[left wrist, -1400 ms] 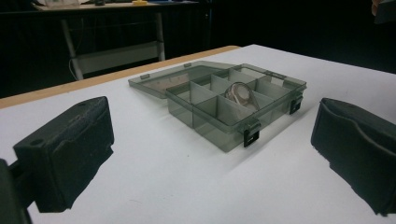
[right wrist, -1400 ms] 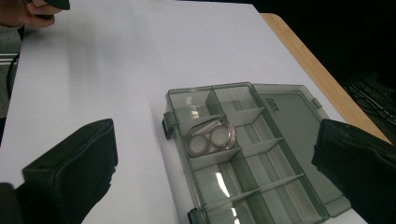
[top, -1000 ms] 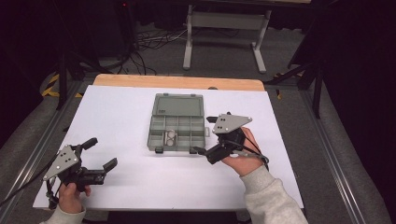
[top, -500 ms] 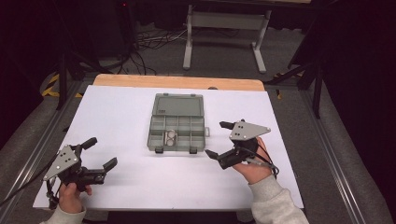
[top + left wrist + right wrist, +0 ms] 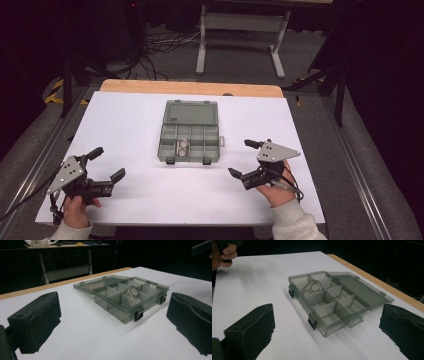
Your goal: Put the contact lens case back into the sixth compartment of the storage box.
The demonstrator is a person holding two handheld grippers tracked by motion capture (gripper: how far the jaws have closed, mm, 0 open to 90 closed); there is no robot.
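- A grey translucent compartment box (image 5: 191, 133) lies open near the middle of the white table (image 5: 130, 125), its lid (image 5: 191, 111) folded flat on the far side.
- The right gripper (image 5: 245, 159) sits near the table's front edge, to the right of the box and a little nearer the person, apart from it; its jaws are spread wide with nothing between them.
- The left gripper (image 5: 106, 162) is at the front left, well apart from the box, jaws likewise wide apart and holding nothing.
- In the left gripper view the box (image 5: 130, 296) lies ahead between the two black jaws, its two black latches (image 5: 139, 314) on the near wall.
- In the right gripper view the box (image 5: 329, 300) lies ahead on bare tabletop, with the lid (image 5: 362, 290) on its far right side.
- One compartment in the row nearest the person, second from the left in the high view, holds a small rounded object (image 5: 183, 146); it looks like a clear ring or loop (image 5: 313, 287), though I cannot tell what it is.
- The remaining compartments look empty.
- Nothing lies on the table between either gripper and the box.
- Beyond the table's wooden far edge (image 5: 190, 88) stand a grey metal frame (image 5: 240, 35) and loose cables (image 5: 160, 45) on the dark floor.
- The person's left hand (image 5: 223, 253) appears at the top left of the right gripper view.
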